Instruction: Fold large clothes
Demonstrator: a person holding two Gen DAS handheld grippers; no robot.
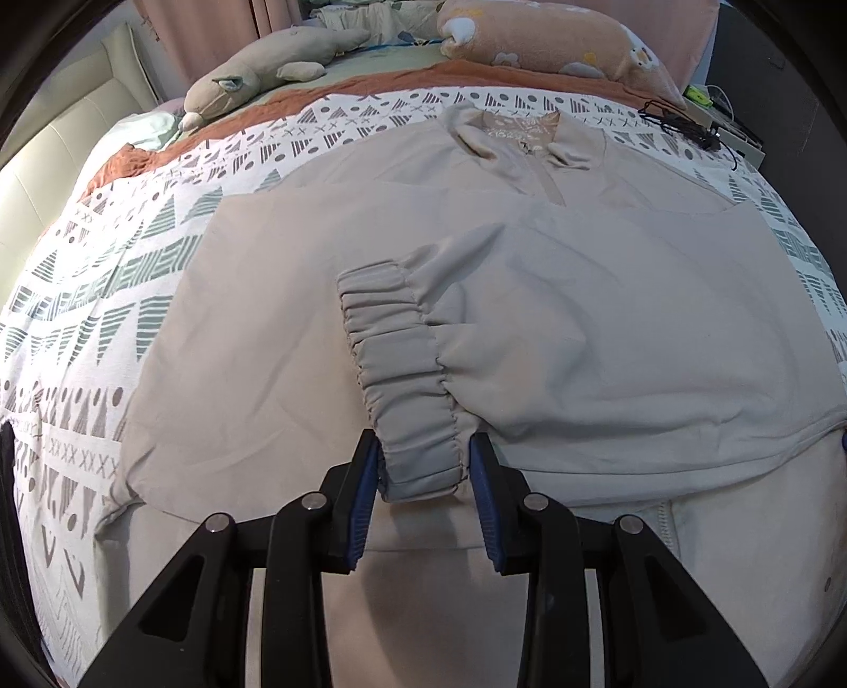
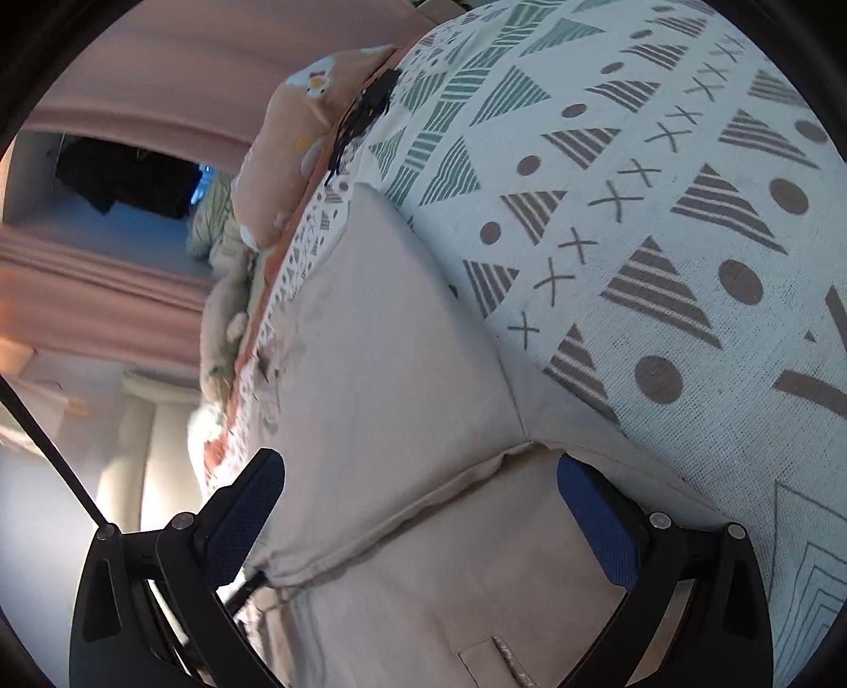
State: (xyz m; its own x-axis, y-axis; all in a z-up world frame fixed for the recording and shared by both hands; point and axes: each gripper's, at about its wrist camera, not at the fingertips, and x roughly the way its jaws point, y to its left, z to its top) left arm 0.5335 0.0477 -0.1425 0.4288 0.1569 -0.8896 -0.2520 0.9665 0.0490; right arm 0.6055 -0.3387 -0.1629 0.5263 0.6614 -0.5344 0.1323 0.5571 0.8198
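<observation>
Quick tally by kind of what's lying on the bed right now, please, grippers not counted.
Beige garment: 1
Patterned bedspread: 1
Plush toy: 1
Orange floral pillow: 1
Black cable: 1
Total: 5

The jacket (image 1: 529,296) lies on the bed (image 1: 106,296); its sleeve cuff (image 1: 402,370) rests across its front; pillow (image 1: 550,42) and stuffed toy (image 1: 254,74) behind.
</observation>
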